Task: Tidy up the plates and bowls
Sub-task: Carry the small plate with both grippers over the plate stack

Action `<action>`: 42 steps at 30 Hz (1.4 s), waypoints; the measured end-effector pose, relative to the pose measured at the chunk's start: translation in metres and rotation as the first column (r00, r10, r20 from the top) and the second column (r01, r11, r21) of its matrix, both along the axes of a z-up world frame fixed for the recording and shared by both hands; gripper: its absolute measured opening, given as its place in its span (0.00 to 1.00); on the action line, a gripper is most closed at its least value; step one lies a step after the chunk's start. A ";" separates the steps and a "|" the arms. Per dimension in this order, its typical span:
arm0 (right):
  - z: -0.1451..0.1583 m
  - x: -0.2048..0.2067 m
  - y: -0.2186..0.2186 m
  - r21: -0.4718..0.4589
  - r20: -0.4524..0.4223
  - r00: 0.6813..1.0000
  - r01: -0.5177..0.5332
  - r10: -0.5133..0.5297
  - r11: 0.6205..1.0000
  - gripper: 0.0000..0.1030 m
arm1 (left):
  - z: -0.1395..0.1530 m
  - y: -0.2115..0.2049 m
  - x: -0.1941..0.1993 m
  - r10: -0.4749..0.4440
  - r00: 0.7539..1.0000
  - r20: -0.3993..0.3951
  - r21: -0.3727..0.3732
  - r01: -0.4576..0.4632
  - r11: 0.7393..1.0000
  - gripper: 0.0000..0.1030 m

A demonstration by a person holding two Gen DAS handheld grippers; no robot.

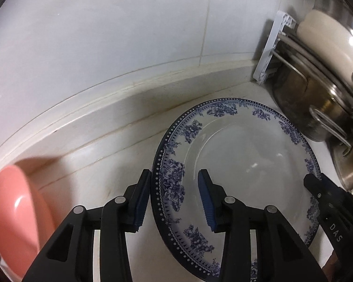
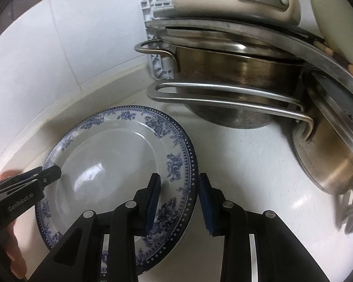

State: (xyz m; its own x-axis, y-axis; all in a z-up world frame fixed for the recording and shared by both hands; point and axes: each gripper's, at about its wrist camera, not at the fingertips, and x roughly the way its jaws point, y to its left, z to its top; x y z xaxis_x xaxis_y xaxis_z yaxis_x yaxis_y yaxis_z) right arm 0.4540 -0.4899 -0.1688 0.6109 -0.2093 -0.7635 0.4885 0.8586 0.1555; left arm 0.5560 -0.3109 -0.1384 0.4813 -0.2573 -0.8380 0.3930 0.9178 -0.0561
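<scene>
The blue flowered plate (image 1: 235,164) lies flat on the desk (image 2: 247,164) beside the pots (image 2: 235,94). The left gripper (image 1: 174,199) and right gripper (image 2: 178,202) each straddle a rim, open, not yet squeezing. Next, I think, both must close, then lift together.

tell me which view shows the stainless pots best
The right wrist view. There the stacked stainless pots fill the upper right, with their loop handles, rims and a lid visible. The left wrist view catches them only squeezed against the right edge, partly cut off behind the blue floral plate.
</scene>
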 end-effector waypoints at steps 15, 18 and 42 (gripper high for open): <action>0.065 -0.060 0.050 -0.060 0.066 0.995 -0.075 0.079 0.995 0.33 | 0.063 0.067 -0.070 0.078 0.995 0.066 -0.058 -0.074 0.996 0.39; 0.081 -0.070 0.065 -0.078 0.073 0.992 -0.100 0.106 0.992 0.33 | 0.072 0.080 -0.079 0.102 0.992 0.074 -0.061 -0.098 0.993 0.39; 0.141 -0.151 0.225 -0.115 0.132 0.930 -0.329 0.342 0.937 0.33 | 0.129 0.269 -0.203 0.334 0.934 0.127 -0.089 -0.324 0.942 0.39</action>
State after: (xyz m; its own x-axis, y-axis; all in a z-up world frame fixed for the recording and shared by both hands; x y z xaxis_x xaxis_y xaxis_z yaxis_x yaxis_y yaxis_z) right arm 0.3034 -0.2653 -0.0277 0.7618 -0.0356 -0.6469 0.1468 0.9820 0.1188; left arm 0.3529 -0.0421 -0.0091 0.6579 -0.1171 -0.7439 0.0780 0.9931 -0.0873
